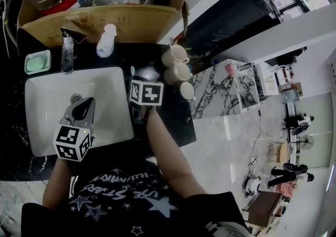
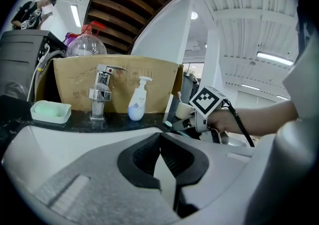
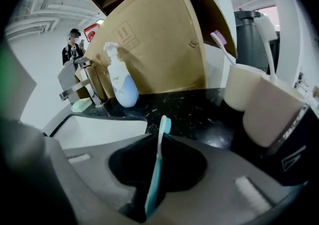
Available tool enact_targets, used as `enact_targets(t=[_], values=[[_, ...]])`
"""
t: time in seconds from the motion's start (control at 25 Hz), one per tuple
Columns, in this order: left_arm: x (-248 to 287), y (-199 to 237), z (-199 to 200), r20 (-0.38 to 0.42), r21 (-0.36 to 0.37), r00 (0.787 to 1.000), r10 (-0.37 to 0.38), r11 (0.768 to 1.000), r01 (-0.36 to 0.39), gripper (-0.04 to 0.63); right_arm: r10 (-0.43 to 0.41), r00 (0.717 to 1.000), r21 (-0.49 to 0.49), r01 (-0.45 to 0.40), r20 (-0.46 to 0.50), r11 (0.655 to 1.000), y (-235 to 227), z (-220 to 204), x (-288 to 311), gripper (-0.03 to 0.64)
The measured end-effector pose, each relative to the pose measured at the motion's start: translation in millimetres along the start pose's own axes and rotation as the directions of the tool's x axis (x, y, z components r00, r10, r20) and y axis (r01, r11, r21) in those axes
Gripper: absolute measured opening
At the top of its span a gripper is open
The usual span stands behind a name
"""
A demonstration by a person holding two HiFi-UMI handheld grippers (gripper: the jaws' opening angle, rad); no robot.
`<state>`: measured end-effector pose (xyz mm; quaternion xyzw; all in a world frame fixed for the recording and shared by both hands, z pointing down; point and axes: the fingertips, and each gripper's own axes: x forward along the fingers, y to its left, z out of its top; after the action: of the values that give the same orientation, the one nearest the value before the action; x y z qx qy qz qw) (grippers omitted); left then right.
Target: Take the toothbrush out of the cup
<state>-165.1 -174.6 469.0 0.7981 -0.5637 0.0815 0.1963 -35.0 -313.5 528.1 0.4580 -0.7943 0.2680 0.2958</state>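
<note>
Far left on the counter sits the green soap dish [image 1: 38, 63]. My left gripper [image 1: 84, 106] hangs over the white sink [image 1: 47, 94], jaws together with nothing between them. To its right, my right gripper [image 3: 159, 137] is clamped on the teal toothbrush [image 3: 155, 169]: handle between the pads, bristle head pointing far, over the black counter [image 3: 199, 109] just right of the sink. The toothbrush is clear of the three cups [image 1: 178, 73] farther right; one holds a pink brush [image 3: 219, 40].
</note>
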Motion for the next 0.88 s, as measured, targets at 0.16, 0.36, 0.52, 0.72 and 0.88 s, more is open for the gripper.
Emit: enact_targets(t=[0.16, 0.36, 0.52, 0.72, 0.88], values=[[0.3, -0.4, -1.0, -0.002, 0.007, 1.000, -0.009, 1.000, 0.009, 0.009, 0.013, 1.000, -0.003, -0.013, 0.017, 1.000, 4.6, 2.4, -5.5, 0.106], [-2.1, -4.8, 0.3, -0.005, 0.027, 1.000, 0.005, 1.000, -0.005, 0.009, 0.029, 0.993, -0.028, -0.026, 0.110, 0.999, 0.6, 16.6, -39.4, 0.107], [-4.7, -10.8, 7.4, 0.010, 0.035, 0.999, 0.047, 0.998, -0.047, 0.009, 0.039, 0.983, -0.072, -0.026, 0.179, 0.997, -11.5, 25.9, -72.5, 0.106], [-6.8, -19.3, 18.2, 0.031, 0.037, 0.995, 0.093, 0.995, -0.095, 0.009, 0.033, 0.966, -0.107, -0.005, 0.258, 0.994, -32.9, 39.8, -106.2, 0.106], [-4.9, -30.4, 32.0, 0.060, 0.046, 0.991, 0.118, 0.992, -0.120, 0.009, 0.012, 0.950, -0.144, 0.035, 0.313, 0.989, -53.5, 51.0, -128.9, 0.106]])
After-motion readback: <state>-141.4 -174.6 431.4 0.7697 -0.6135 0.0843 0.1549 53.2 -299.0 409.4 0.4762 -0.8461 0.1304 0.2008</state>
